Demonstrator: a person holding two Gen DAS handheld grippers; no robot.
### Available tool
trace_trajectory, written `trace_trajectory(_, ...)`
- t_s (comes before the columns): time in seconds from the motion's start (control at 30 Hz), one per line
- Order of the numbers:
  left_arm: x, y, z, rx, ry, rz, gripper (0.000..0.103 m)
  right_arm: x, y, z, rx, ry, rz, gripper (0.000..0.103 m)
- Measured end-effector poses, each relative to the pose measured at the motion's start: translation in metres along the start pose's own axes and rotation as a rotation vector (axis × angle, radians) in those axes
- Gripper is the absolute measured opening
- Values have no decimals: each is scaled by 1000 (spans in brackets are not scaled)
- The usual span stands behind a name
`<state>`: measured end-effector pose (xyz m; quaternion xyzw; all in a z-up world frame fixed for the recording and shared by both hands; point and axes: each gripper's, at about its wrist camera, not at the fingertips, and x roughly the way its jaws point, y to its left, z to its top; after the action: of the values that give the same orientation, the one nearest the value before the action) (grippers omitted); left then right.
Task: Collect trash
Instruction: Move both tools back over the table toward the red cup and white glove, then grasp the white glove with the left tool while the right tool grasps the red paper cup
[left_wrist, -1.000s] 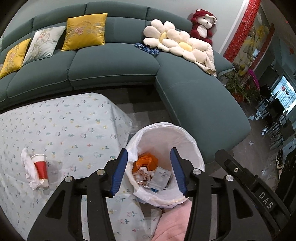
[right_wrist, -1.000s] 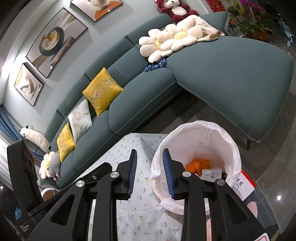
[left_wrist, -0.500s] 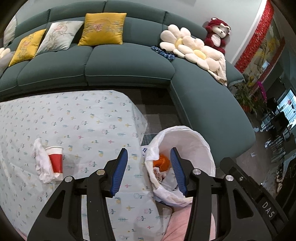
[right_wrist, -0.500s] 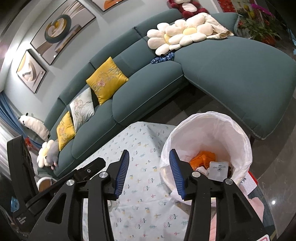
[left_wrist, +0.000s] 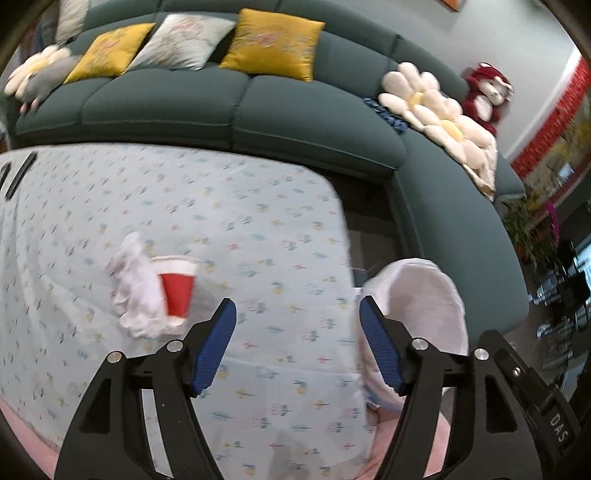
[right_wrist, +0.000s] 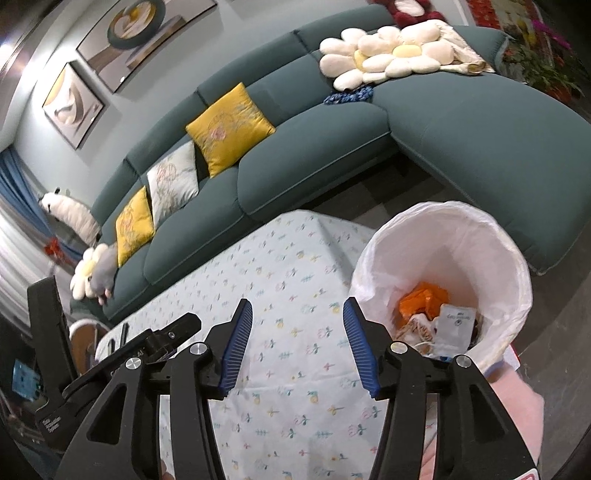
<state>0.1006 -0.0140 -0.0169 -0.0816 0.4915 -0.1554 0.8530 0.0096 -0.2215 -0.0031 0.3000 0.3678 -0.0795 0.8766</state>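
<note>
A red paper cup (left_wrist: 178, 287) stands on the table, touching a crumpled white tissue (left_wrist: 135, 291) on its left. My left gripper (left_wrist: 297, 318) is open and empty, above the table, right of the cup. A bin with a white liner (left_wrist: 421, 314) stands at the table's right edge; in the right wrist view the bin (right_wrist: 448, 236) holds orange and white wrappers (right_wrist: 430, 314). My right gripper (right_wrist: 297, 320) is open and empty over the table, left of the bin. The left gripper's body (right_wrist: 110, 365) shows at the lower left of the right wrist view.
The table wears a pale flowered cloth (left_wrist: 229, 229). A dark green corner sofa (left_wrist: 295, 110) with yellow cushions (left_wrist: 273, 42), a flower pillow (left_wrist: 432, 103) and a red plush toy (left_wrist: 485, 98) wraps behind it. Two dark thin objects (left_wrist: 16, 175) lie at the table's far left.
Both grippers opened wider. The left gripper swung left, away from over the bin toward the cup and tissue. The right gripper shifted slightly left over the table.
</note>
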Motion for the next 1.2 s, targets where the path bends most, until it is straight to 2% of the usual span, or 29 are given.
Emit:
trace_trajectory(0.1,1,25,-2,-44,7,21,66,9,11,-8,-25,25,3,51)
trace_trajectory(0.17,2,41,-4,-76,12,33,66,15,21,-14,-48,40,0,56)
trace_trajectory(0.6,8,132,-14,-237,50,92,66,70,78,-48,-159,166,18,56)
trace_trajectory(0.63,9,137,-14,-243,54,96,67,75,81,-52,-165,176,17,56)
trace_trajectory(0.7,15,147,-12,-256,71,99,74,83,87,-58,-173,197,17,56)
trace_trajectory(0.77,21,157,-9,-274,75,108,75,93,93,-62,-179,215,14,56)
trace_trajectory(0.87,32,169,-1,-301,100,105,75,108,101,-66,-194,242,3,56)
trace_trajectory(1.03,57,187,11,-350,153,55,75,139,113,-70,-197,289,-9,56)
trace_trajectory(1.2,81,193,17,-356,211,10,72,172,120,-71,-183,333,-16,56)
